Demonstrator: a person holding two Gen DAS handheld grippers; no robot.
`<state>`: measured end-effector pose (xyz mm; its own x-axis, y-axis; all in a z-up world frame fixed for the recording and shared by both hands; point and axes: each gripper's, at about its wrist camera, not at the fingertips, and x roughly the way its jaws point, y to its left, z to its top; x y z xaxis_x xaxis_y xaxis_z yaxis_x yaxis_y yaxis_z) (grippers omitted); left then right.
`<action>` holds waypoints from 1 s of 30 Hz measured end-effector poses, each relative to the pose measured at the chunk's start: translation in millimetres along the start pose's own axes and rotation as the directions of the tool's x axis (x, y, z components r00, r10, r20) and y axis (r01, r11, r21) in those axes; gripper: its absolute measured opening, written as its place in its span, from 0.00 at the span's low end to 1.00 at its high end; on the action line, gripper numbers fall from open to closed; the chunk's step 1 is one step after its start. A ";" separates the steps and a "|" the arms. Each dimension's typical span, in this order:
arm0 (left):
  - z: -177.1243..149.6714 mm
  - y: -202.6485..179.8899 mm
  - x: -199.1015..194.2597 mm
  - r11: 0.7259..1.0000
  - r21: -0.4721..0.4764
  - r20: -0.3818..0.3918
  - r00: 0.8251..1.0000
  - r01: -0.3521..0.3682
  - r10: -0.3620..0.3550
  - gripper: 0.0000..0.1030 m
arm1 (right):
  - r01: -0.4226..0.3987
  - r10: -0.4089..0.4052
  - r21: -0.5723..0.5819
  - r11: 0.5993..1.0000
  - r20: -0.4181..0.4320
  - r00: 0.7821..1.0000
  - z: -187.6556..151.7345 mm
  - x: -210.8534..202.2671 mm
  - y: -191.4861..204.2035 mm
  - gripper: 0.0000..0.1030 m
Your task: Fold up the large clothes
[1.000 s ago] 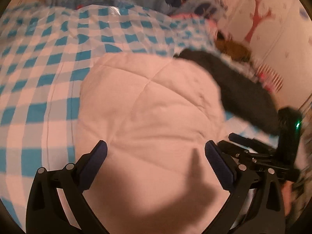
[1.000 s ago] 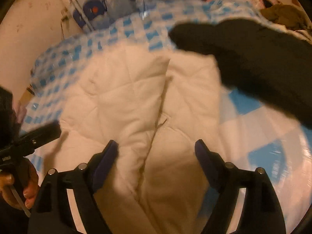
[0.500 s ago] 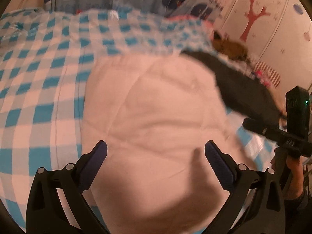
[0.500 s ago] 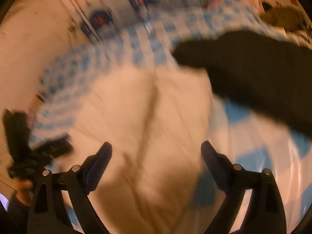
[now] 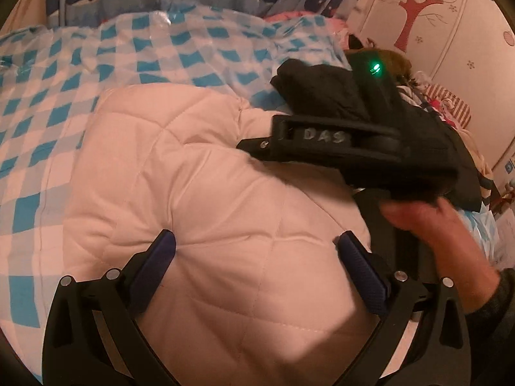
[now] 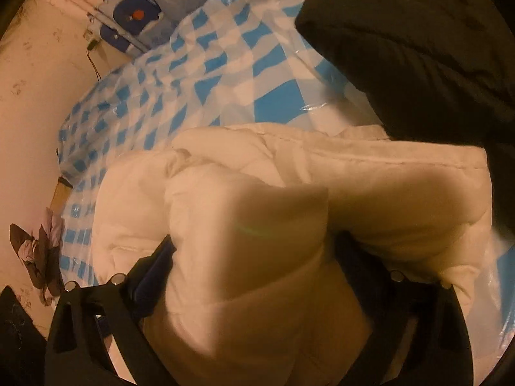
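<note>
At nine o'clock in the left wrist view lies the blue-and-white checked bed cover (image 5: 48, 103), under a clear plastic sheet that glints near twelve o'clock. The white quilted garment (image 5: 206, 199) fills the centre, spread flat on the bed. The left claw (image 5: 257, 257) hovers over it at six o'clock, its blue-padded fingers (image 5: 154, 263) spread wide with nothing between them. At two o'clock the right claw (image 5: 322, 141) crosses the view side-on, a green light on its body, held by the person's right hand (image 5: 431, 222) at four o'clock. Behind it a black garment (image 5: 322, 90) lies on the bed against the white one's far edge.

In the right wrist view the checked cover (image 6: 225, 74) runs from nine to twelve o'clock. A bunched, thick fold of the white garment (image 6: 251, 225) sits between the right claw's (image 6: 254, 257) fingers (image 6: 154, 273), which are spread wide around it; whether they press it I cannot tell. The black garment (image 6: 418, 54) lies at one o'clock, touching the white one's upper edge.
</note>
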<state>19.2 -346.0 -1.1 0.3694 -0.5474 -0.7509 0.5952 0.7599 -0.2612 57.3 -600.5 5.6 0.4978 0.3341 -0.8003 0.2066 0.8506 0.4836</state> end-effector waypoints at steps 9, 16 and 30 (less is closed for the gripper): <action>-17.5 87.1 -97.7 0.964 -0.190 0.146 0.976 0.186 -0.160 0.94 | -0.086 0.068 0.112 0.990 0.151 0.986 -68.7 -131.9 -48.4 0.91; -45.9 179.8 -69.8 0.844 -0.510 0.067 0.985 0.170 -0.157 0.94 | -0.171 0.172 0.154 0.973 0.008 0.985 -92.0 -93.9 -62.7 0.91; -35.2 110.0 -49.0 0.920 -0.336 0.039 0.979 0.201 -0.200 0.75 | -0.097 0.098 0.093 0.991 -0.006 0.995 -96.0 -86.8 -29.5 0.95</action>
<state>41.6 -223.3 -14.4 0.2705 -0.7013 -0.6596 0.3821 0.7071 -0.5951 -72.8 -615.6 26.8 0.5109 0.4184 -0.7509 0.2346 0.7725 0.5901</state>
